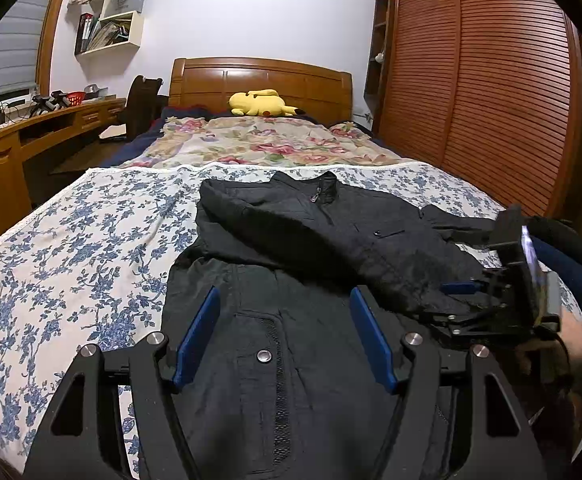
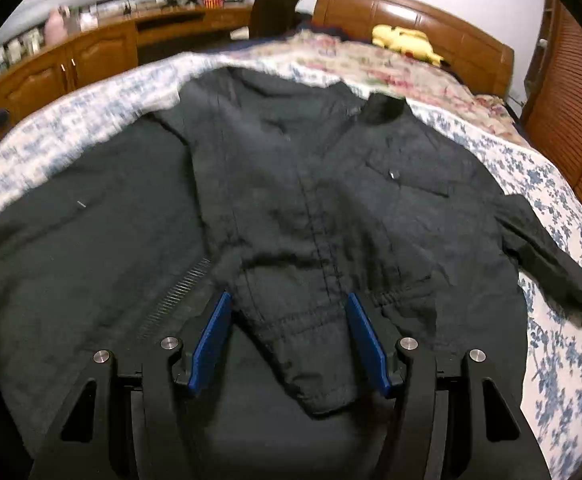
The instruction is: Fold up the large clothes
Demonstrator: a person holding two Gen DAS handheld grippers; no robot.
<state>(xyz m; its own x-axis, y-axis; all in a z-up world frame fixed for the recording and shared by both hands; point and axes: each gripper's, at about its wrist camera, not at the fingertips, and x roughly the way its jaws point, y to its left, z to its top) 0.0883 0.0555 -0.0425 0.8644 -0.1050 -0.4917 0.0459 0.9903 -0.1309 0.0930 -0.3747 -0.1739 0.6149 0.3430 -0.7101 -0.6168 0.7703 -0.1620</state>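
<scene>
A large black jacket (image 1: 291, 248) lies front up on the bed, collar toward the headboard. One sleeve (image 1: 331, 248) is folded diagonally across its front. My left gripper (image 1: 285, 296) is open and empty above the jacket's lower front. In the right wrist view the jacket (image 2: 331, 184) fills the frame. My right gripper (image 2: 289, 300) is open, its blue pads either side of the folded sleeve's cuff (image 2: 315, 352), not closed on it. The right gripper also shows in the left wrist view (image 1: 457, 289), at the jacket's right edge. The other sleeve (image 2: 551, 256) lies out to the right.
The bed has a blue floral sheet (image 1: 83, 232) and a flowered quilt (image 1: 259, 140). A yellow plush toy (image 1: 259, 103) lies by the wooden headboard (image 1: 259, 76). A wooden desk (image 1: 23, 136) stands left, a slatted wardrobe (image 1: 491, 80) right.
</scene>
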